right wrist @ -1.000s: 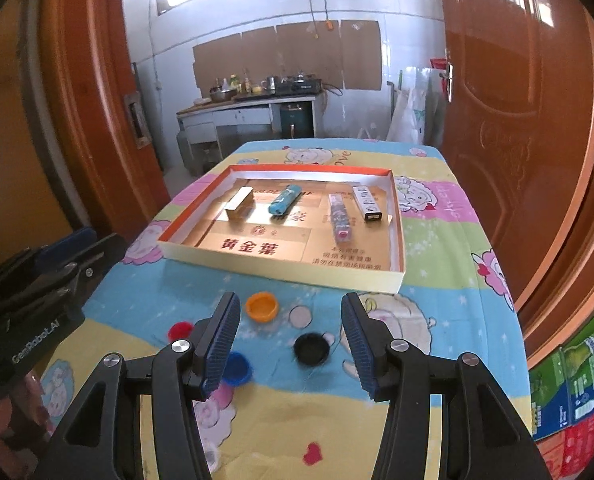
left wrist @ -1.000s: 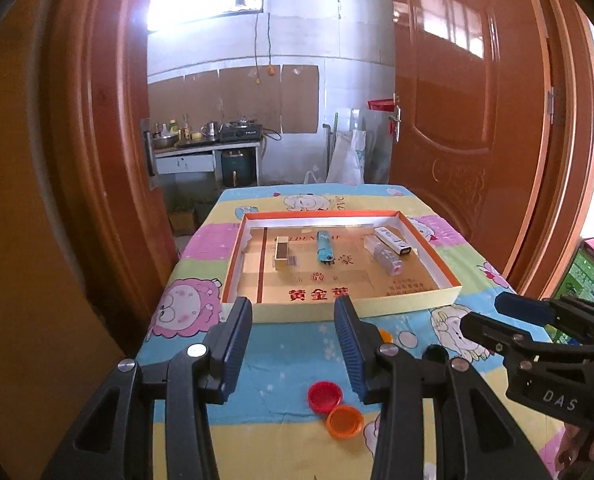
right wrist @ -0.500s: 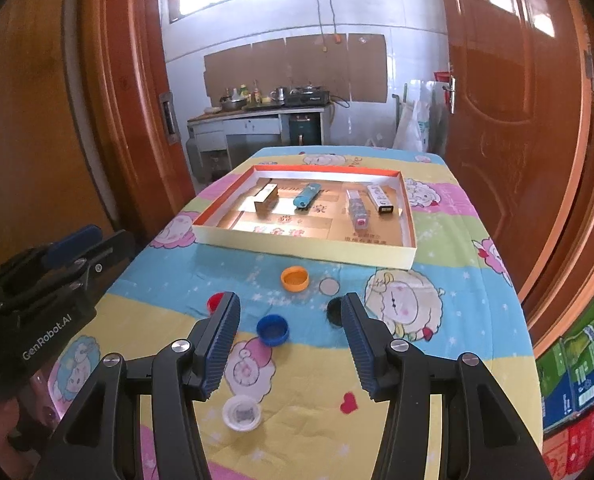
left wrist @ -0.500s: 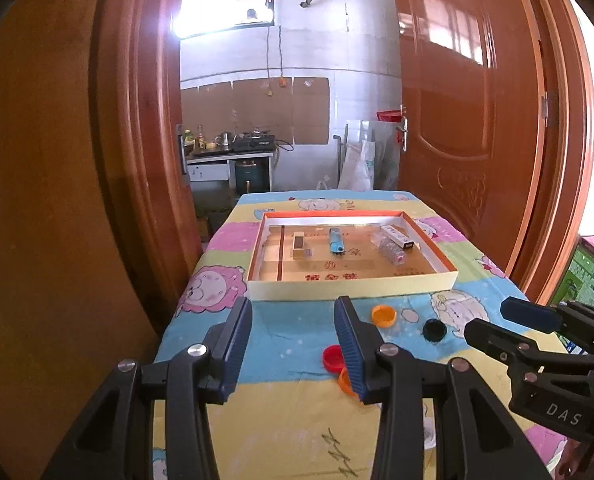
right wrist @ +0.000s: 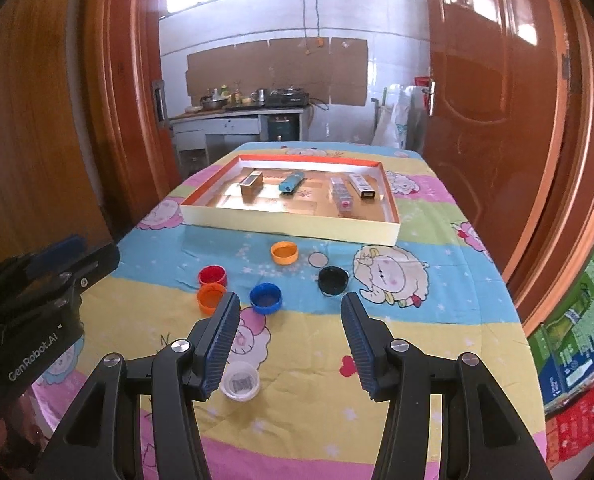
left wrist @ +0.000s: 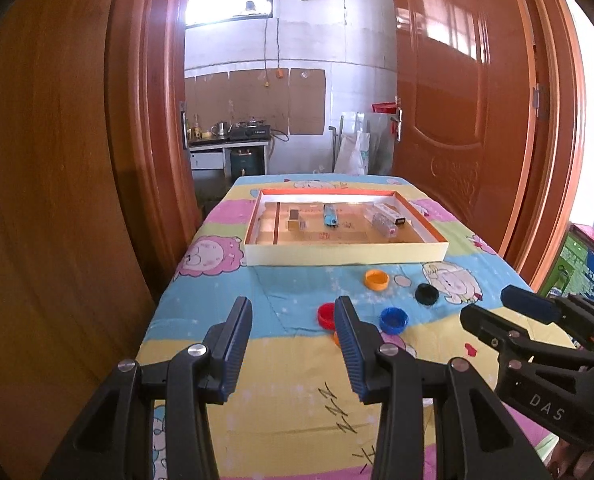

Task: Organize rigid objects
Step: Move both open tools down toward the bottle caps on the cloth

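Observation:
A shallow cardboard tray (right wrist: 289, 222) with an orange rim lies at the far end of the table. Inside it are a small brown box (right wrist: 252, 182), a blue tube (right wrist: 291, 182), a clear case (right wrist: 341, 196) and a white box (right wrist: 363, 186). Loose bottle caps lie on the cloth in front of it: orange (right wrist: 284, 253), red (right wrist: 212, 275), a second orange (right wrist: 211, 297), blue (right wrist: 265, 298), black (right wrist: 333, 280) and white (right wrist: 240, 381). My right gripper (right wrist: 290, 312) hovers open above the caps, holding nothing. My left gripper (left wrist: 293, 320) is open and empty, left of the red cap (left wrist: 326, 314).
Brown wooden doors (left wrist: 465, 120) flank the table on both sides. A kitchen counter (right wrist: 233, 120) stands beyond the far end. Coloured cartons (right wrist: 577, 344) are stacked on the floor at the right. The patterned tablecloth (right wrist: 437, 360) drops off at the right edge.
Both grippers have drawn back from the tray toward the near end of the table. The tray looks smaller and more caps have come into view. Neither jaw opening changed.

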Motion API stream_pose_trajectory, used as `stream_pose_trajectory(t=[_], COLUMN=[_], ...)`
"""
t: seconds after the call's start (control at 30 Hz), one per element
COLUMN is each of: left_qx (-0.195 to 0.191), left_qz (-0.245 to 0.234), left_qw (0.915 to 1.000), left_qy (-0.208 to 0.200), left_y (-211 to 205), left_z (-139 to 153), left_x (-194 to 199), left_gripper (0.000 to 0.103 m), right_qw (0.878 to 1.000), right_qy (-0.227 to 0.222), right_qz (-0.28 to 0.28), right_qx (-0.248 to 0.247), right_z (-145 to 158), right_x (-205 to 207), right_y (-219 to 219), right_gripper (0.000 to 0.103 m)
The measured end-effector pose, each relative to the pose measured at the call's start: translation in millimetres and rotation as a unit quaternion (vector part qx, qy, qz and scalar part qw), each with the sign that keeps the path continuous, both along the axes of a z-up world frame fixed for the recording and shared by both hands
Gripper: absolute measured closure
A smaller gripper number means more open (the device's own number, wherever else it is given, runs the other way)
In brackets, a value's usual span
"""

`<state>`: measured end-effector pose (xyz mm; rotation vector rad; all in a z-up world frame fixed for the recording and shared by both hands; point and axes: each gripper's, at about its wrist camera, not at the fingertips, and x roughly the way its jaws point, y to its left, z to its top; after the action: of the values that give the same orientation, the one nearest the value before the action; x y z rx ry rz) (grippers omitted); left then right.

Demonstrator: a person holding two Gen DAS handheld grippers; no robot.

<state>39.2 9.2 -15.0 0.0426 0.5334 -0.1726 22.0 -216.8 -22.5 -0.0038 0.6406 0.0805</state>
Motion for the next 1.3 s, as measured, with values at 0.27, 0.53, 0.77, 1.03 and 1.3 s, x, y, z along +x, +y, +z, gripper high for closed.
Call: stream_pose_trajectory(t=[0.27, 0.53, 0.77, 1.03, 1.3], left_qx=[-0.003, 0.000, 0.003, 0.005, -0.004], left_qz=[-0.001, 0.000, 0.003, -0.001, -0.011], left_qw=[1.0000, 1.0000, 1.0000, 0.9998, 0.9976], left_qy=[0.003, 0.001, 0.004, 0.020, 0.068], left_y=[3, 2, 3, 4, 4], left_z=[-8, -9, -10, -17, -42], left_x=[-7, -9, -8, 0, 22], left_gripper=[0.060, 0.060, 0.060, 0.060, 0.060], right_qw=[1.000, 1.000, 1.000, 1.000, 0.999], right_qy=[-0.011, -0.008, -0.006, 0.001, 0.024], right_qz=[-0.017, -0.021, -0.023, -0.018, -0.027], right_qx=[-0.013, -0.007, -0.005, 0.000, -0.004], right_z=[-4, -8, -11, -20, -47], right_x=[-10, -12, -11, -8, -5], right_y=[5, 4, 3, 1, -22], right_gripper=[0.049, 0.048, 0.049, 0.049, 0.049])
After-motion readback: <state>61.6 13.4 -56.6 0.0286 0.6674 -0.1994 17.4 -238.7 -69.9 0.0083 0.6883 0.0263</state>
